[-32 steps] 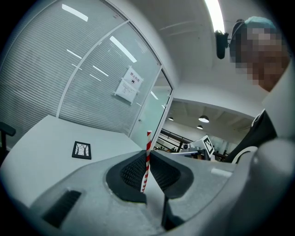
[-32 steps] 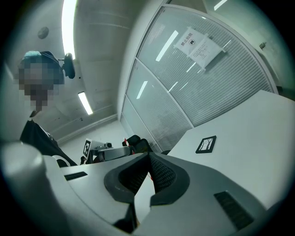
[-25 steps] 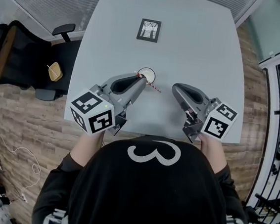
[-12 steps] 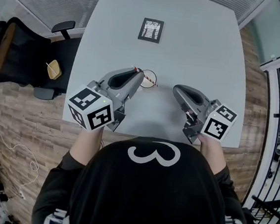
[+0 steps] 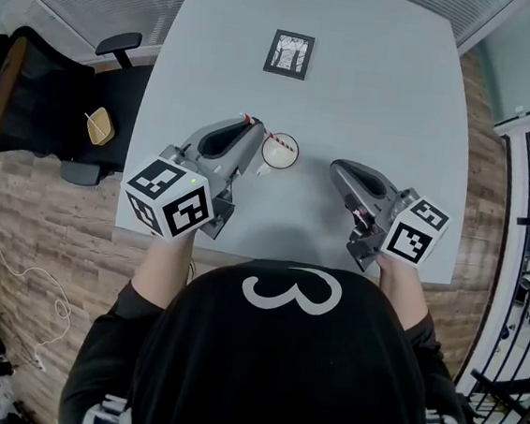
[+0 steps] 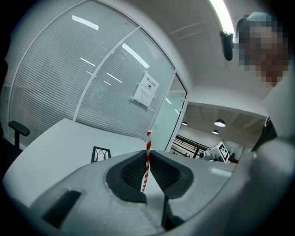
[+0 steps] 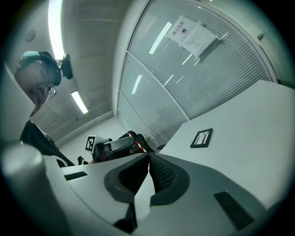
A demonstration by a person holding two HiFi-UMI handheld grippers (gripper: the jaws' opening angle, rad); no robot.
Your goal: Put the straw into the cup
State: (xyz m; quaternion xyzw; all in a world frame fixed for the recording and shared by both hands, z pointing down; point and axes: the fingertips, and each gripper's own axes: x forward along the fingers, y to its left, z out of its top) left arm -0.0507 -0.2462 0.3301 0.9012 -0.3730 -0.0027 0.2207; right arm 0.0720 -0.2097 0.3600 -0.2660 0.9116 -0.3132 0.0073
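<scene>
Left gripper (image 5: 253,132) pinches striped straw (image 6: 148,139); shirt (image 5: 276,377) reads "3".

cup (image 5: 280,151) on table (image 5: 380,105), marker card (image 5: 290,54) behind it

Black chair (image 5: 28,92) stands on wood floor (image 5: 43,221).

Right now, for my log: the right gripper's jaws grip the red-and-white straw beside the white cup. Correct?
No: it is the left gripper whose jaws grip the red-and-white straw beside the white cup, as the left gripper view shows.
</scene>
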